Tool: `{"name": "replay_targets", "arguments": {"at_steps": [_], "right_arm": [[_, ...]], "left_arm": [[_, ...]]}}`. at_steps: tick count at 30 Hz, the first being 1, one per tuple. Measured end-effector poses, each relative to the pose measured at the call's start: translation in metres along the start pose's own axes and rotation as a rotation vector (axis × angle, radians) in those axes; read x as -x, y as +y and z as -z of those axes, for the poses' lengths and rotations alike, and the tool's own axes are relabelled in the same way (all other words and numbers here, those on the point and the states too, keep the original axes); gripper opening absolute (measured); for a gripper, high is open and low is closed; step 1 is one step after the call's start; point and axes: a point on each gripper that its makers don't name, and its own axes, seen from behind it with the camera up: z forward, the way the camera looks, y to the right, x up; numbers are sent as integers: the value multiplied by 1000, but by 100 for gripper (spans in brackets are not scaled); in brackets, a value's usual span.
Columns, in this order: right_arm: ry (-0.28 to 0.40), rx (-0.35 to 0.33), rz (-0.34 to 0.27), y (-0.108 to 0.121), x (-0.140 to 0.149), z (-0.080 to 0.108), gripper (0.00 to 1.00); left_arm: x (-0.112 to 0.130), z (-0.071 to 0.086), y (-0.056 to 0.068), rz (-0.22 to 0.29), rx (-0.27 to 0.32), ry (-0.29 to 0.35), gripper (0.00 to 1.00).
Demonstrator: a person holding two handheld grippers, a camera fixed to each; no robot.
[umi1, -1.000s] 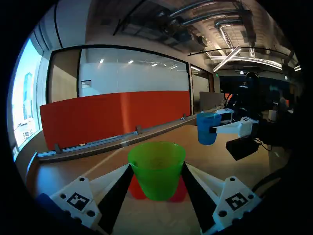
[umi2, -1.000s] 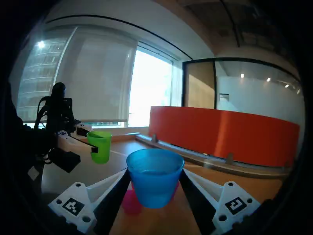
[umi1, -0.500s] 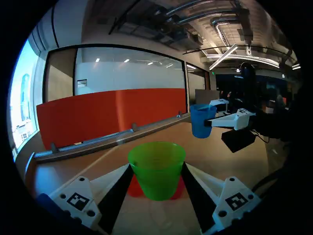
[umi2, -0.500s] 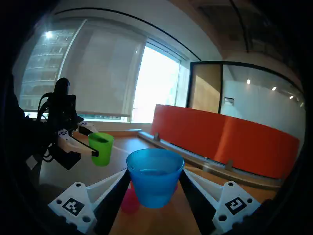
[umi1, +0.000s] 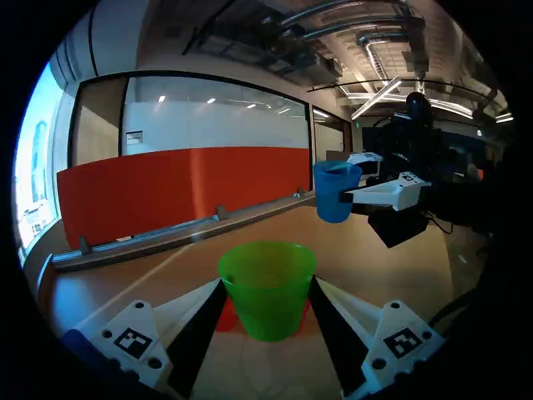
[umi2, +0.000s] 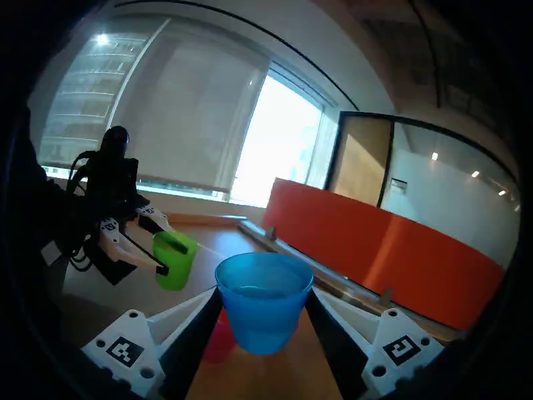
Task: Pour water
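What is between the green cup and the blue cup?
Nothing. In the left gripper view, the stretch between the green cup and the blue cup is air, with bare wooden table behind it.

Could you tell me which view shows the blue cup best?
The right gripper view: the blue cup is close, gripped by the right gripper, water visible inside. The left gripper view shows it small, far off.

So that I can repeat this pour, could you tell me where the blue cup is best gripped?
Grip the blue cup on its side wall at mid-height, coming in level from the side, as the right tool does: it is upright, open-topped and tapers downward.
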Motion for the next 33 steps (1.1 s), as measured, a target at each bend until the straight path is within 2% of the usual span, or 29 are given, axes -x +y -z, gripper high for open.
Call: {"name": "replay_targets", "arguments": {"at_steps": [33], "right_arm": [[-25,-42,186,-3,-21,-13,88]], "left_arm": [[20,-11,27,26,96,-7,84]]}}
